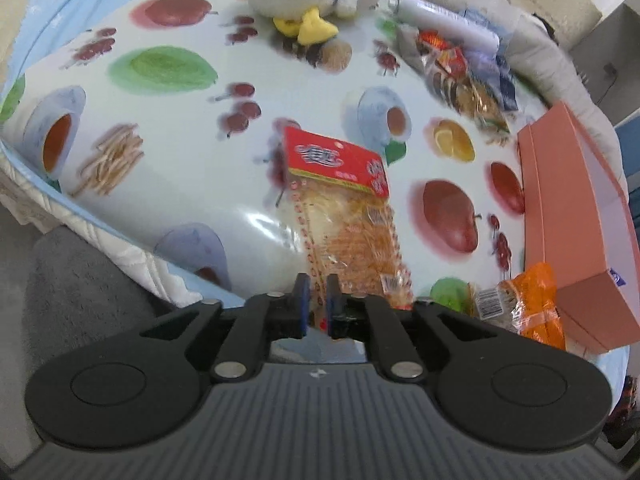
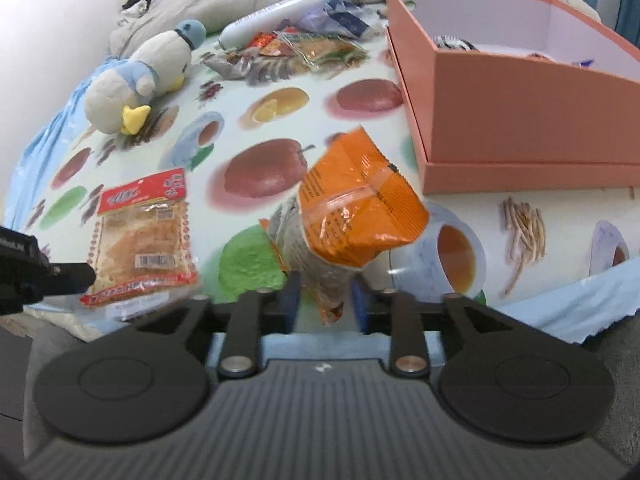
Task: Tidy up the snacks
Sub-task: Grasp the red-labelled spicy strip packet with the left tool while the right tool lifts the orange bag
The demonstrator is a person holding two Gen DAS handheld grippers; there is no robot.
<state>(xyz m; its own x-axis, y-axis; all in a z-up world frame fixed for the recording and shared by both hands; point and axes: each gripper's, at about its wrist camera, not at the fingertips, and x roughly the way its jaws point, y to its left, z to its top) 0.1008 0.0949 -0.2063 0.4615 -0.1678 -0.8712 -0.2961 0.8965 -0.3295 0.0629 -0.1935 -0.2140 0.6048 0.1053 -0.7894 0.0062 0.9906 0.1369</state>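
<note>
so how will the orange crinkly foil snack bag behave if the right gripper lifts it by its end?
The orange crinkly foil snack bag is probably floppy: it already creases and bends above the right gripper. It looks puffy, so likely light for its size. The glossy film may slip between the fingers, which flank its pinched tail with a visible gap.

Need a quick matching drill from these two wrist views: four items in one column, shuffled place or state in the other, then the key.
Items:
1. red-topped snack pack
2. orange snack bag
3. plush duck
4. pink box

Places or states:
A. lying on its side at the far edge of the fruit-print cloth
B. open-topped, a few items inside
C. lower end between the right gripper fingers
D. lower edge between the left gripper fingers

Pairs: 1-D, 2-C, 3-A, 4-B
</note>
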